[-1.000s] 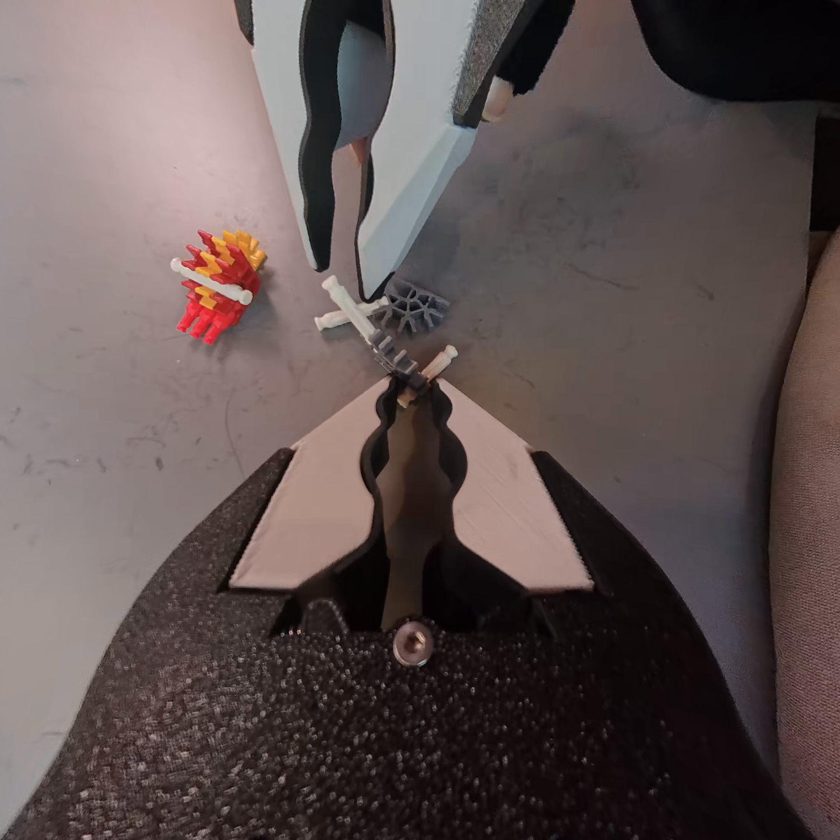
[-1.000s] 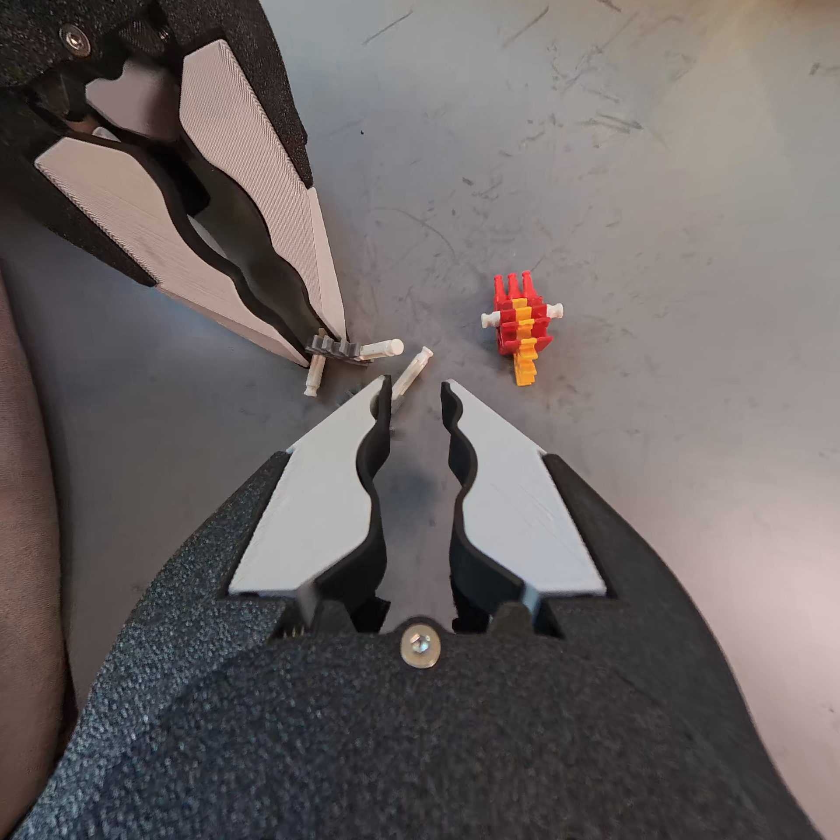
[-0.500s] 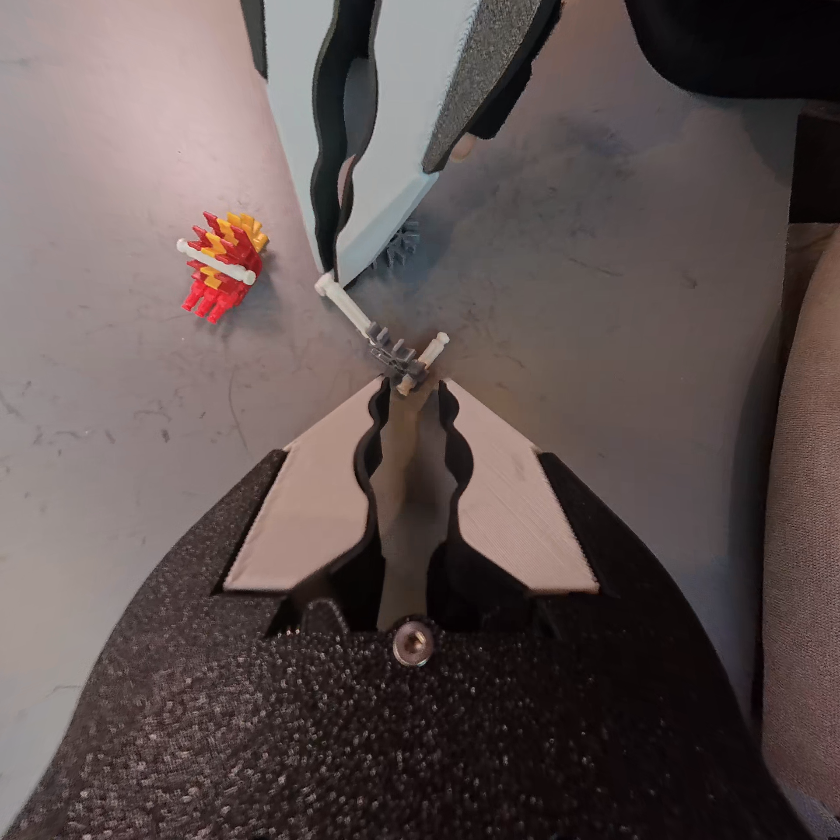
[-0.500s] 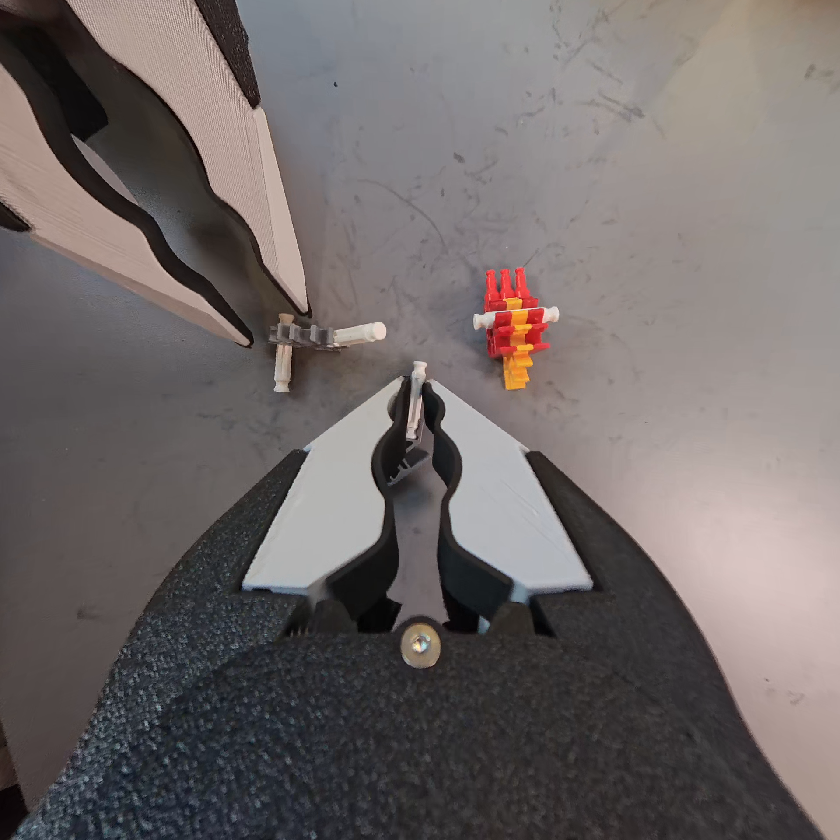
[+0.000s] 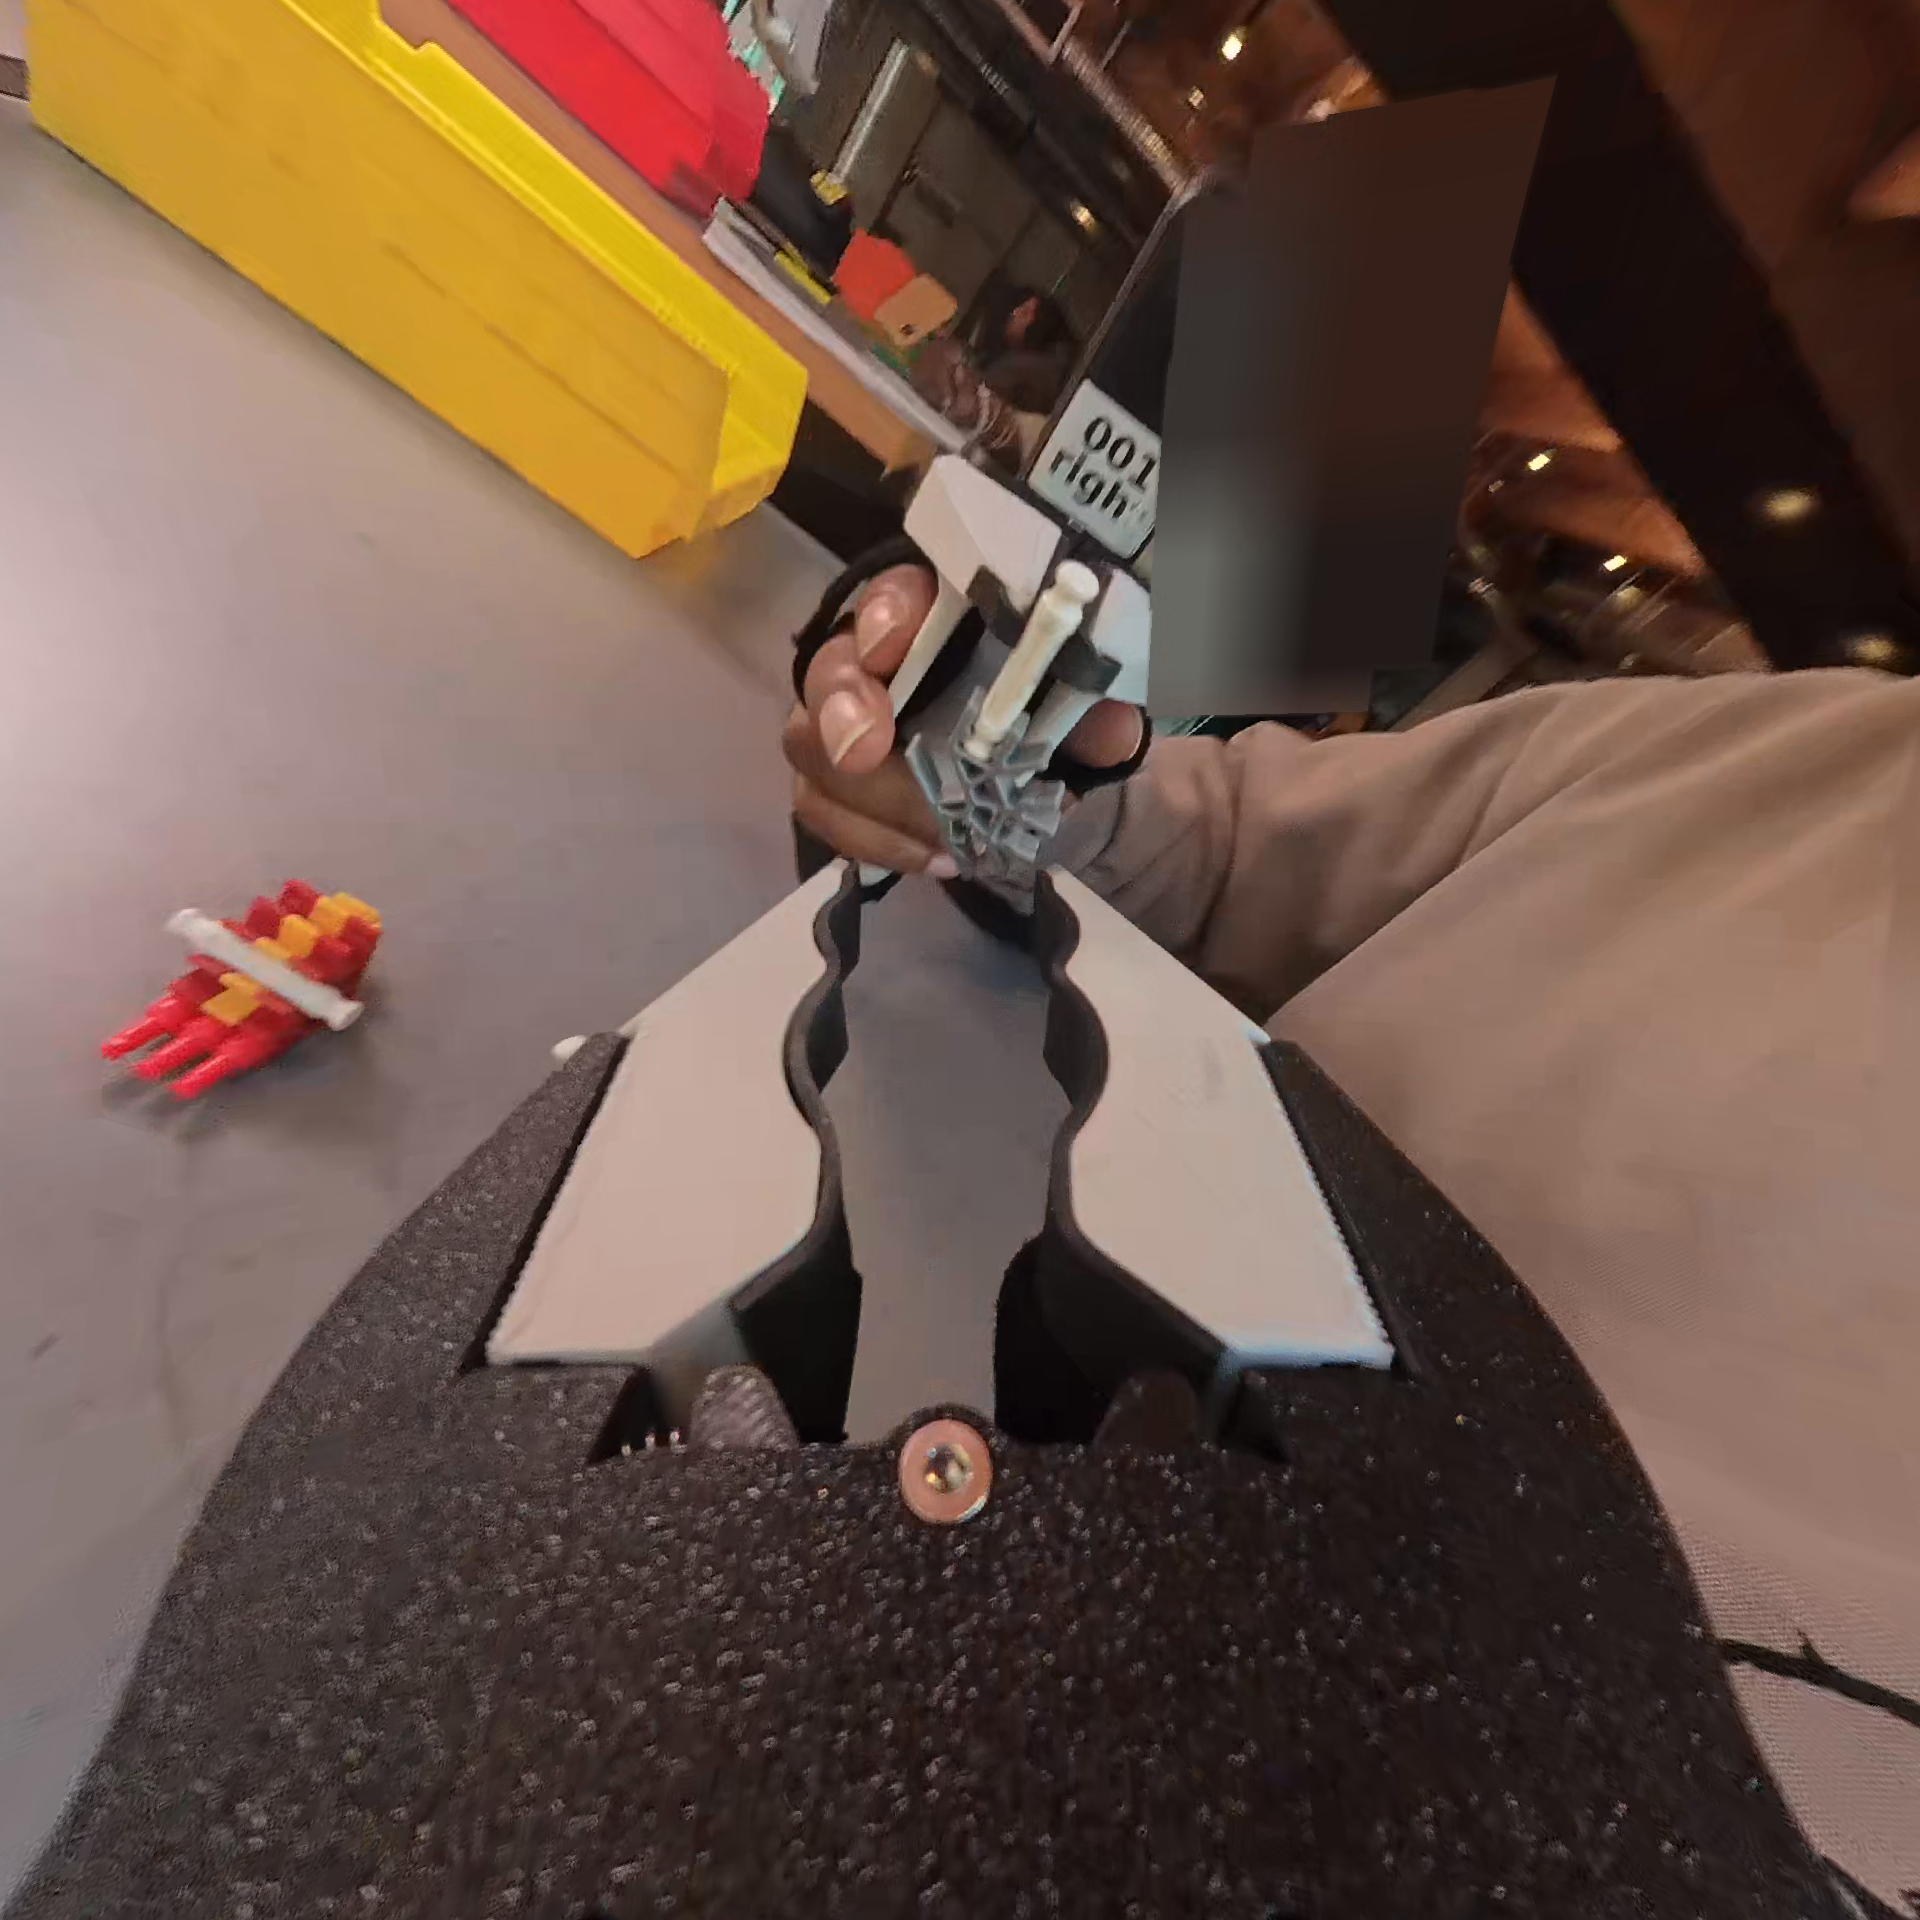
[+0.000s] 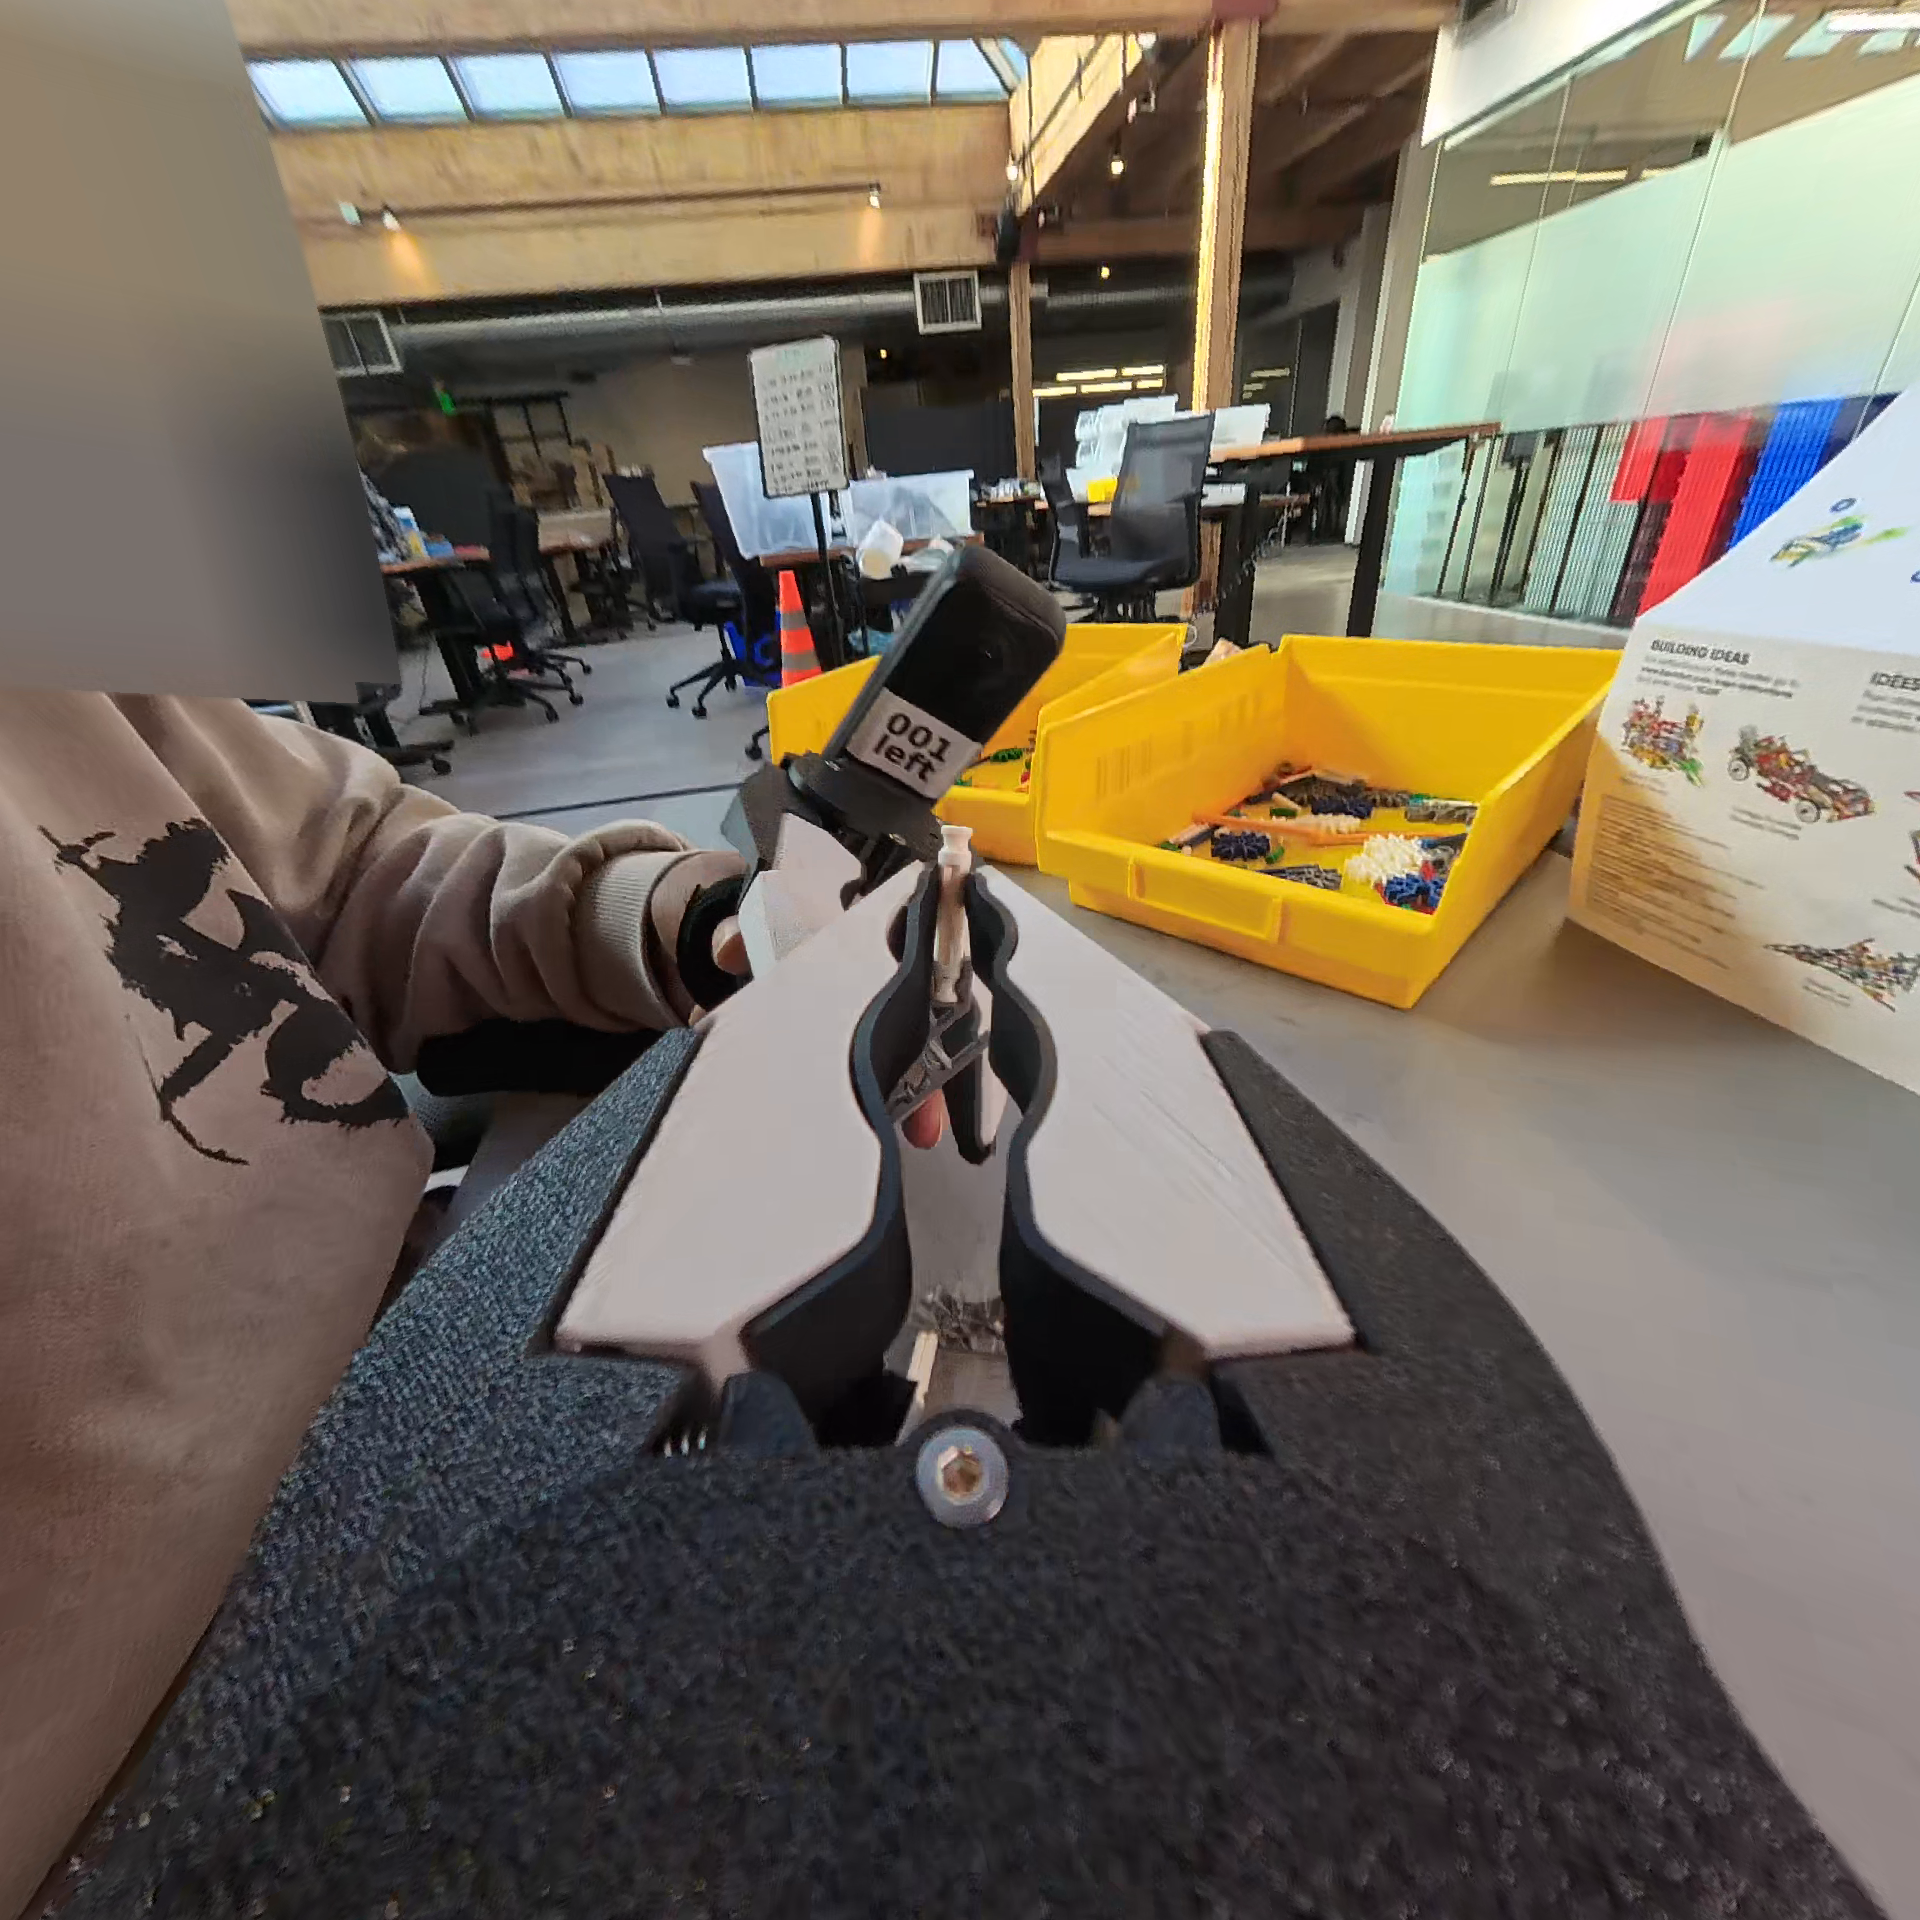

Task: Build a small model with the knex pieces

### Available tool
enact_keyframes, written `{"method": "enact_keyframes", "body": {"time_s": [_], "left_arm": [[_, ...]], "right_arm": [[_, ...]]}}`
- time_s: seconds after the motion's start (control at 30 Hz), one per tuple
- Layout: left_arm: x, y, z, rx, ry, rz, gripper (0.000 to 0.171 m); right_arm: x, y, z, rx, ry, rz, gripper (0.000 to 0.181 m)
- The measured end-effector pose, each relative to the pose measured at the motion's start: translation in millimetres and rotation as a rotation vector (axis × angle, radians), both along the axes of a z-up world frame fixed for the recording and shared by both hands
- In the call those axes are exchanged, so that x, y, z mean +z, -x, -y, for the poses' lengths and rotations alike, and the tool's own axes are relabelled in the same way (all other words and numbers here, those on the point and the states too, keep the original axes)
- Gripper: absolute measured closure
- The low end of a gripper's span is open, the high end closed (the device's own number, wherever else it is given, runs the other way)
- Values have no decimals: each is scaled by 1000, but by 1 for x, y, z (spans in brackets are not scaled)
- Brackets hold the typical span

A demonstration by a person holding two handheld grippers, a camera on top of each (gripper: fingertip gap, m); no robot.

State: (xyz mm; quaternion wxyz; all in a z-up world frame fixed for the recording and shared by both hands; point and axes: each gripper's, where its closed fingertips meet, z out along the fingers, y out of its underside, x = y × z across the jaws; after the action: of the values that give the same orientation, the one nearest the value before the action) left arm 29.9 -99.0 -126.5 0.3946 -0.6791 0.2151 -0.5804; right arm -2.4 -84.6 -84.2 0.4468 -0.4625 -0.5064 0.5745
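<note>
My right gripper (image 6: 951,891) is shut on a white rod (image 6: 948,925) with a grey snowflake connector (image 6: 933,1051) on its lower end, held up above the table. In the left wrist view the right gripper (image 5: 1044,639) faces me, with the rod (image 5: 1023,665) sticking up and the connector (image 5: 987,810) hanging below. My left gripper (image 5: 945,883) is open and empty, its tips just under and either side of that connector. One white finger (image 6: 784,883) of it shows behind my right gripper. A red and yellow assembly (image 5: 249,987) with a white rod lies on the table to the left.
The grey table (image 5: 364,623) carries a yellow bin (image 5: 416,239) at the far left. In the right wrist view, yellow bins (image 6: 1299,935) with loose parts and a printed box (image 6: 1766,831) stand on the right. A person's beige sleeve (image 5: 1507,935) is close on the right. The gap from one gripper's tips to the other's is roughly 5 cm.
Both grippers rose off the table and turned to face each other. My right gripper shut on the rod with the connector and lifted it. My left gripper let go of its piece and opened wider.
</note>
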Motion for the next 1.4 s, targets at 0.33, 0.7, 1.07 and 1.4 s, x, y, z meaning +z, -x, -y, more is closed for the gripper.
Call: {"method": "enact_keyframes", "body": {"time_s": [0.33, 0.7, 1.07, 1.4], "left_arm": [[-16, -1, -5, -21, 119, -16, 149], [-45, 12, -13, 47, 106, -238, 143], [-102, 30, 3, -34, -179, -782, 137], [-110, 27, 1, 15, -230, -887, 147]], "right_arm": [[-24, -7, -9, -1, -91, 149, 178], [-68, -12, -20, -8, -101, 441, 179], [-128, -13, -12, -9, 197, 727, 178], [-121, -9, -23, -83, 207, 666, 179]]}}
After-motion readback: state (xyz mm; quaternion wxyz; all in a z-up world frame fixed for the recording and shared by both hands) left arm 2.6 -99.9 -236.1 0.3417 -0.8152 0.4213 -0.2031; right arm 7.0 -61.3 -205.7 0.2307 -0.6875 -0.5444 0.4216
